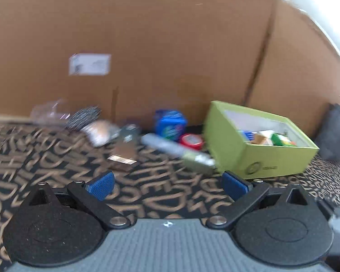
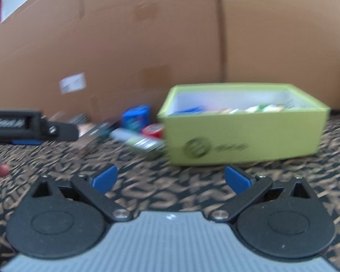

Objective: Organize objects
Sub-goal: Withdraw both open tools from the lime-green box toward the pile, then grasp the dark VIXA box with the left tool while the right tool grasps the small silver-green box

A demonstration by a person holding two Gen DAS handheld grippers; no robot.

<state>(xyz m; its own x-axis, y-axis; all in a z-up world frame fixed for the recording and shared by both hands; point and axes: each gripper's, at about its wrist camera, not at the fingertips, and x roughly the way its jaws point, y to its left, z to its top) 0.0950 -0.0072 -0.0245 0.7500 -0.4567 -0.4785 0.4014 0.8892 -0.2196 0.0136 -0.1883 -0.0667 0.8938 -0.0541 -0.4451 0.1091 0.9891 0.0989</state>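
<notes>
A lime green open box (image 1: 269, 158) (image 2: 242, 136) holding several small items stands on the patterned cloth. To its left lie loose objects: a blue box (image 1: 170, 124) (image 2: 136, 115), a red round item (image 1: 191, 141) (image 2: 153, 130), a grey tube (image 1: 176, 150) (image 2: 138, 141), a dark and copper pack (image 1: 124, 151) (image 2: 91, 137), a silvery brush-like item (image 1: 95, 127). My left gripper (image 1: 167, 185) is open and empty, short of them. My right gripper (image 2: 171, 179) is open and empty in front of the green box. Both views are blurred.
A big brown cardboard wall (image 1: 147, 45) (image 2: 170, 40) closes the back. Clear plastic packaging (image 1: 49, 113) lies far left. A dark pouch (image 1: 335, 133) sits right of the green box. The other gripper's body (image 2: 31, 128) and a fingertip (image 2: 1, 171) show at the right view's left edge.
</notes>
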